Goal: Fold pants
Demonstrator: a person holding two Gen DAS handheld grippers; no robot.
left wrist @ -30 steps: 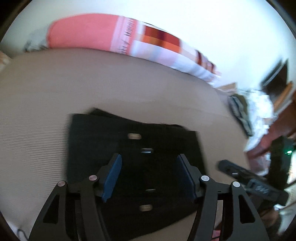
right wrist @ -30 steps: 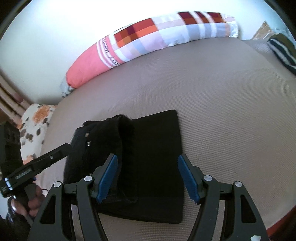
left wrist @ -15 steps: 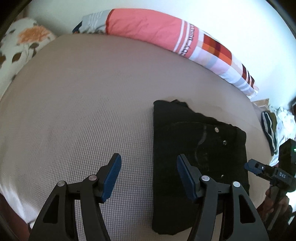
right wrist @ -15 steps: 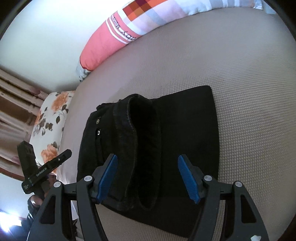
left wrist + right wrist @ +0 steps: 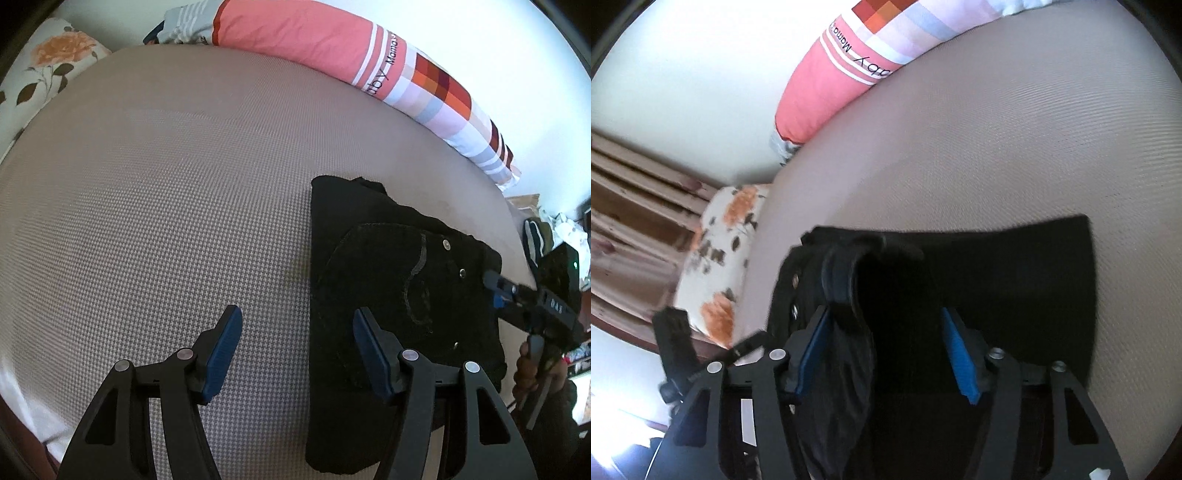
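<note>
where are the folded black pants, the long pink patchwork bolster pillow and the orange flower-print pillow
folded black pants [image 5: 388, 258], left wrist view, on the upper layer near the pocket seam
long pink patchwork bolster pillow [image 5: 295, 40], left wrist view, on its plain pink stretch
orange flower-print pillow [image 5: 720, 251], right wrist view, on its white middle

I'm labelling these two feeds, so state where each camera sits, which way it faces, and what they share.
Left wrist: on the left tongs, tilted down at the bed, open over bare sheet beside the black pants; the right tongs and a hand show.
Right wrist: on the right tongs, closing, pants' raised fold between them; the left tongs show.
Shared: pants, striped bolster, floral pillow.
</note>
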